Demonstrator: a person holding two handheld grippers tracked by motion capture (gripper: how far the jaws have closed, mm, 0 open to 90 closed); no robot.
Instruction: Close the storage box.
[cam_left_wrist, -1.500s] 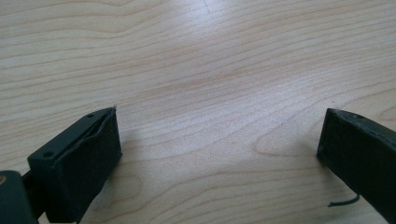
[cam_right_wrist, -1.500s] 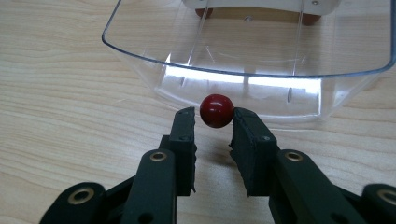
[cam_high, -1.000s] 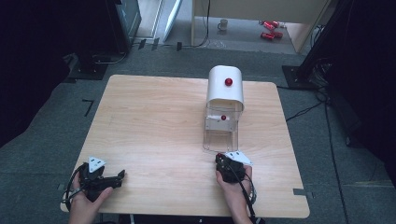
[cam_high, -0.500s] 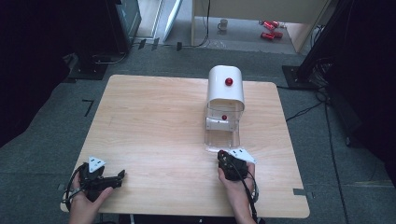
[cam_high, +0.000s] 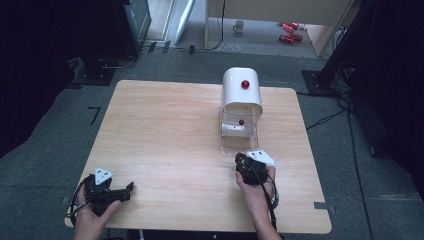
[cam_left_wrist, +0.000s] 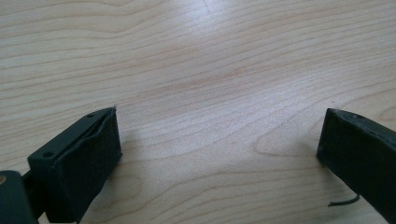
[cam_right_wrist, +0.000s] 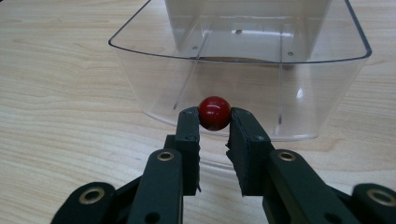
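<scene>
Slightly back toward the person is where the right tongs (cam_high: 243, 161) have come since the earlier high view, off the lip of the clear tray (cam_high: 239, 145), while the left tongs (cam_high: 121, 191) lie where they were at the near left corner of the surface (cam_high: 165, 130). From that high view, the tray juts out of a white domed dispenser (cam_high: 242, 91) that has a red knob on top and a second red ball (cam_high: 241, 122) showing inside; beyond the pale wood surface lie grey carpet, cables, a mug and red cans on the floor farther back. Along the left gripper view, the tongs (cam_left_wrist: 219, 140) stand wide apart over bare wood grain, with nothing between them. Along the right gripper view, the tongs (cam_right_wrist: 215, 122) are closed on a small red ball (cam_right_wrist: 215, 112), pinched at the very tips just in front of the tray's curved wall (cam_right_wrist: 243, 81). Such a glossy round ball held so far out could squirt free, so the step probably calls for a steady squeeze, a level wrist and a slow lift that clears the tray rim (cam_right_wrist: 140, 51) before carrying it anywhere.
</scene>
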